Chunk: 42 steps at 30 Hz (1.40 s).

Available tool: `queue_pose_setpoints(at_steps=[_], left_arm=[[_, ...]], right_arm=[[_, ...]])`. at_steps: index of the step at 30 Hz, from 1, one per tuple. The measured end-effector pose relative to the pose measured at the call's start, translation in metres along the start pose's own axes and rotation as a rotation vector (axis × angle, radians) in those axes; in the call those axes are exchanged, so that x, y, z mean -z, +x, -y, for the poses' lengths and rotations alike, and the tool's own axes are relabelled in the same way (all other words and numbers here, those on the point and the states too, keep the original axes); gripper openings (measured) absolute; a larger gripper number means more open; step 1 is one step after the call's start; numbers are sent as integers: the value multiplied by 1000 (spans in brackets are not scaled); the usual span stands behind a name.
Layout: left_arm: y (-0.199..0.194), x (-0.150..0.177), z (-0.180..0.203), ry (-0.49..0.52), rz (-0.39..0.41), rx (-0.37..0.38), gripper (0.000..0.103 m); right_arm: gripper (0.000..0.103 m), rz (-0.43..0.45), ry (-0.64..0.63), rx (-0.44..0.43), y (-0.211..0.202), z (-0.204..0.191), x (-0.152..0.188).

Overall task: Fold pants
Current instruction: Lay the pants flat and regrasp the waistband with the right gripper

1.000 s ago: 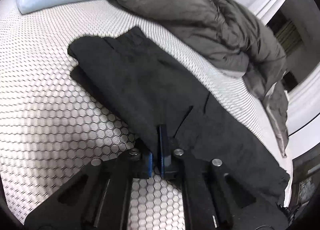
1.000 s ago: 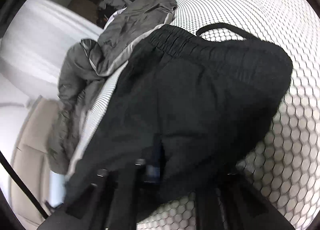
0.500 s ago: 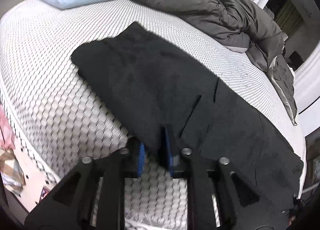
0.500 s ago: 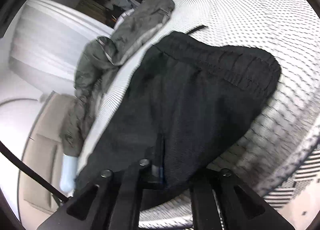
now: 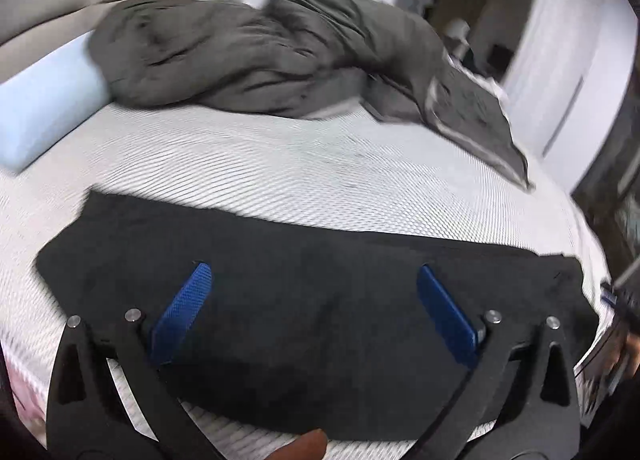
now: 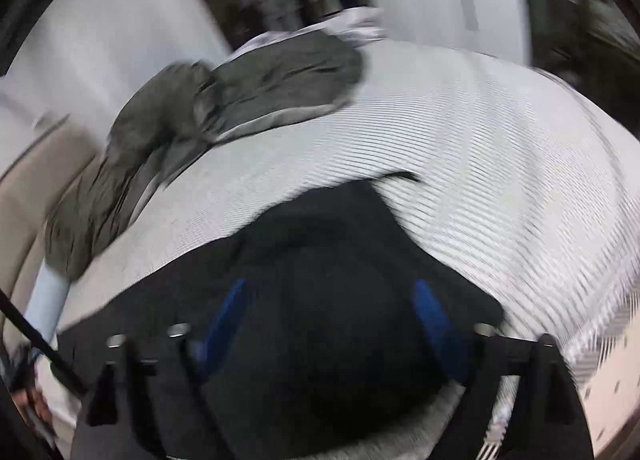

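Left gripper [image 5: 312, 280] and right gripper [image 6: 328, 296] gape, released, above flat pants [image 5: 320, 312].

- Flat black fabric pants [image 5: 312, 316]
- White bedsheet with a fine honeycomb print [image 5: 280, 171]
- Crumpled dark grey duvet [image 5: 256, 55]
- Pale blue pillow [image 5: 44, 107]
- Blue textured gripper pads [image 5: 180, 312]

No writing, label, brand, number or sign can be read anywhere in either wrist view, both of which are smeared by motion blur.
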<state>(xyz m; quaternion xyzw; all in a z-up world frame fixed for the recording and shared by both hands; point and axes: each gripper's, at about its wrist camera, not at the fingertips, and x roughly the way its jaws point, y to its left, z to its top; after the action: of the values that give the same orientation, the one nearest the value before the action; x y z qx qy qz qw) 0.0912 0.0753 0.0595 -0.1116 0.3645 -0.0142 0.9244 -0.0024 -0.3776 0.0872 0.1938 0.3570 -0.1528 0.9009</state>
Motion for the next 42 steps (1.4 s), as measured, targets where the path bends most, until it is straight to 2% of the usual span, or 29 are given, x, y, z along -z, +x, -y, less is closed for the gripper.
queue_pose_setpoints(at_steps=[3,5,6,7,8,10,13,15,18,19,20,22,23,25,27,29,30,31,32,33,34,35,37,40,42], left_arm=[[44,-13,29,67,-76,13,102],[69,-15,38,80,-122,-11,102],[76,-11,38,84,-138,-21,102],[81,-9,36,87,-156,-31,102],[85,-7,35,81,-166,-38,102],[92,-11,37,56,-166,-31,102],[96,-20,39,37,-144,-26,102],[96,-19,44,55,-135,-33,102],[110,-24,44,75,-145,-49,102],[114,-24,44,79,-149,-55,102],[116,-24,42,82,-150,-57,102],[118,-24,39,81,-152,-65,102],[118,-24,37,79,-150,-68,102],[119,-25,32,71,-142,-83,102],[120,-26,26,59,-138,-106,102],[123,-26,21,55,-139,-125,102],[125,-26,19,55,-145,-133,102],[127,-25,17,57,-151,-141,102],[128,-25,15,62,-157,-148,102],[129,-24,14,72,-161,-161,102],[129,-24,11,82,-161,-183,102],[129,-24,8,85,-159,-202,102],[119,-26,-7,55,-149,-243,102],[94,-29,-48,-61,-118,-282,102],[77,-27,-81,-144,-110,-321,102]], right_arm=[[90,-72,-29,-68,41,-26,-27],[89,-91,-14,-69,65,-33,-43],[86,-117,7,-79,77,-34,-46],[76,-141,21,-97,83,-34,-46],[72,-160,29,-124,88,-38,-44],[72,-186,-10,-174,95,-56,-45],[72,-150,-112,-242,95,-94,-48],[72,-183,-135,-203,110,-108,-48],[69,-249,-82,-150,149,-107,-44],[54,-284,-52,-133,164,-104,-43],[26,-303,-30,-132,175,-102,-43],[2,-299,-24,-195,182,-103,-43],[1,-272,-36,-209,177,-103,-47],[1,-114,-79,-199,158,-109,-60],[1,-23,-101,-107,148,-111,-69],[2,-13,-124,0,154,-111,-69],[4,-54,-117,8,162,-110,-68],[11,-97,-102,-8,170,-108,-67],[24,-128,-79,-25,173,-106,-67],[32,-146,-57,-46,173,-102,-68],[48,-148,-45,-62,170,-99,-68],[59,-133,-42,-65,163,-98,-69],[72,-96,-61,-48,145,-96,-71],[78,-58,-59,-41,129,-95,-72],[78,-50,-36,-53,115,-80,-66]])
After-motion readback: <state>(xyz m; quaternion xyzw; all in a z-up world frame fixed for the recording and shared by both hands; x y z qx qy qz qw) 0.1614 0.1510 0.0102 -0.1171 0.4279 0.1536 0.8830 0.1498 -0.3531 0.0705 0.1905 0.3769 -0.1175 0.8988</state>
